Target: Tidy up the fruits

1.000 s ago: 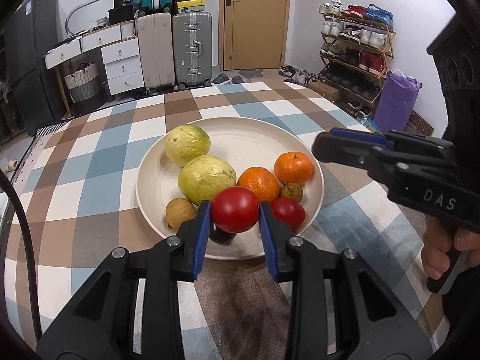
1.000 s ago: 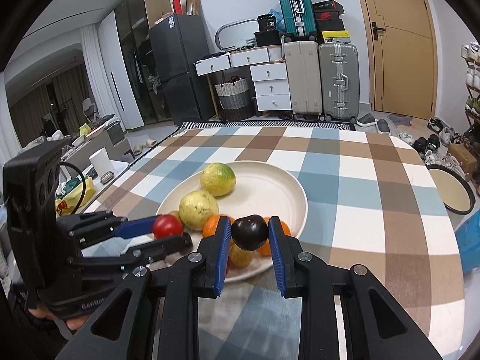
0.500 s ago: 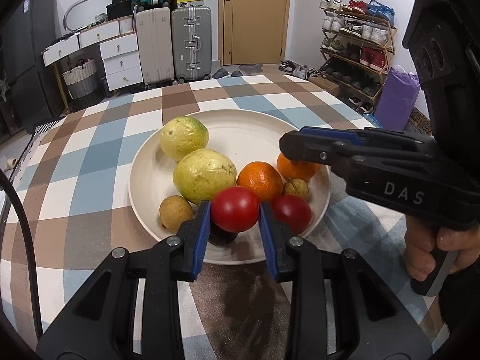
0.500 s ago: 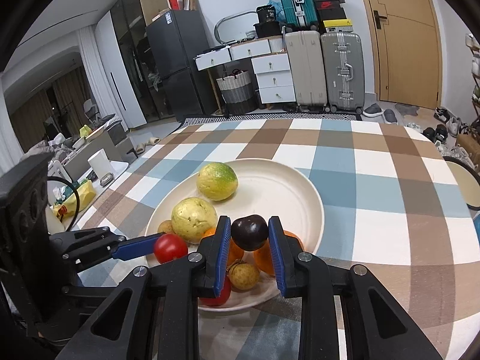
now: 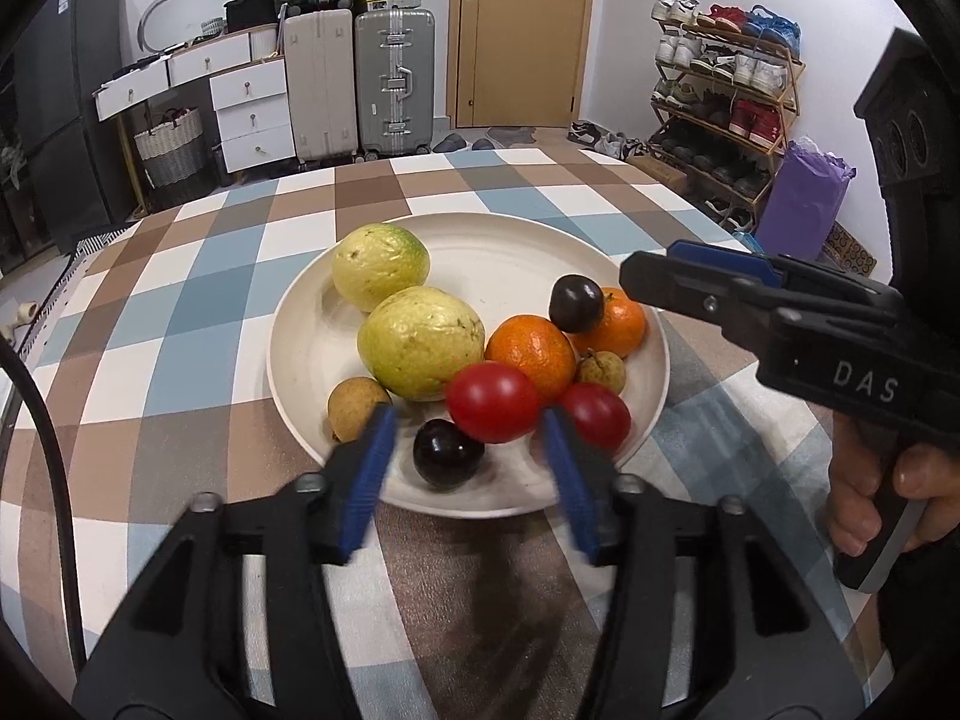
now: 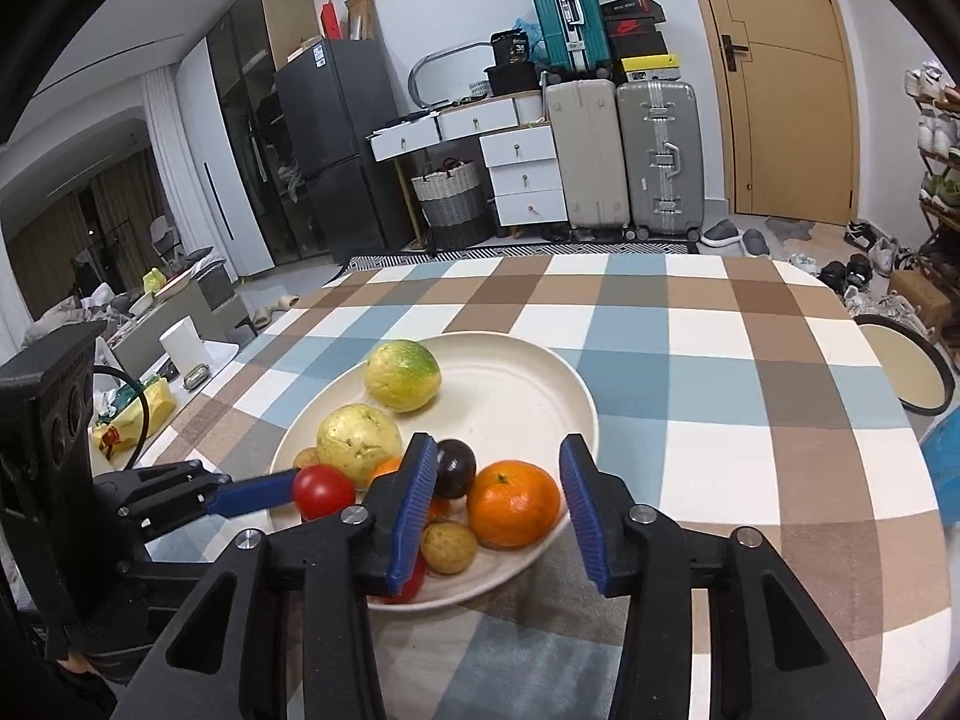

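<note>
Cream round plate [image 5: 312,324] mid-frame on checked table [image 5: 198,264] holds all fruit. Left gripper [image 5: 468,456] wide, red tomato [image 5: 492,402] between pads, contact unclear. Right gripper [image 6: 495,501] wide; dark plum [image 6: 454,468] atop oranges. Release step; next, retreat clear.

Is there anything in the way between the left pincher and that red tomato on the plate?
No, nothing visible. The left gripper is open, and the red tomato sits just past its blue fingertips on the plate. A dark plum lies just below it, between the fingers.
</note>
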{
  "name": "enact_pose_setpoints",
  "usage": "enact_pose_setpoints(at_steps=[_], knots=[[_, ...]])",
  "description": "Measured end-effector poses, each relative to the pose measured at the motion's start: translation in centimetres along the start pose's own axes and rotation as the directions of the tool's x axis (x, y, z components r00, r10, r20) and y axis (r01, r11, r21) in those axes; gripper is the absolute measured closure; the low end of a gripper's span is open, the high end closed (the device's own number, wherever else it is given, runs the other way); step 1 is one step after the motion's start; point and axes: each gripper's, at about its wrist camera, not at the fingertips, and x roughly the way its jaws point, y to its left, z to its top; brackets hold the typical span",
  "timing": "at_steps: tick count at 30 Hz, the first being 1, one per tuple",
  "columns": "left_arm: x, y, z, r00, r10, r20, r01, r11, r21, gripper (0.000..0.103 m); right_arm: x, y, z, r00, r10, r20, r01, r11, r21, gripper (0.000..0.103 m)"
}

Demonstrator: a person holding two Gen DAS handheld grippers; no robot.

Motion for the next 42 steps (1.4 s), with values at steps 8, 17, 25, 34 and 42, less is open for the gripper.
enact_pose_setpoints(at_steps=[8, 17, 25, 34, 42], knots=[[-2.1, 0.9, -0.7, 0.998, 0.036, 0.053, -0.034, 0.999, -0.032, 0.01, -1.7, 1.0, -1.1, 0.998, -0.039, 0.043, 0.04, 0.999, -0.036, 0.007], [-5.1, 2.4, -1.8, 0.989, 0.081, 0.127, -0.072, 0.995, -0.069, 0.0, -3.4, 0.9, -2.0, 0.997, -0.029, 0.074, 0.03, 0.999, -0.01, 0.0], [-7.2, 3.3, -3.0, 0.981, 0.107, 0.164, -0.094, 0.992, -0.084, 0.0, -5.2, 1.5, -2.8, 0.991, -0.01, 0.133, 0.012, 1.0, -0.016, 0.0], [-7.4, 3.9, -3.2, 0.978, 0.108, 0.176, -0.093, 0.992, -0.09, 0.0, -6.0, 1.5, -3.0, 0.987, 0.023, 0.161, -0.021, 1.0, -0.017, 0.0], [-7.4, 4.7, -3.3, 0.978, 0.106, 0.179, -0.082, 0.987, -0.136, 0.0, -5.8, 2.1, -3.1, 0.988, 0.013, 0.153, -0.006, 0.999, -0.044, 0.0]])
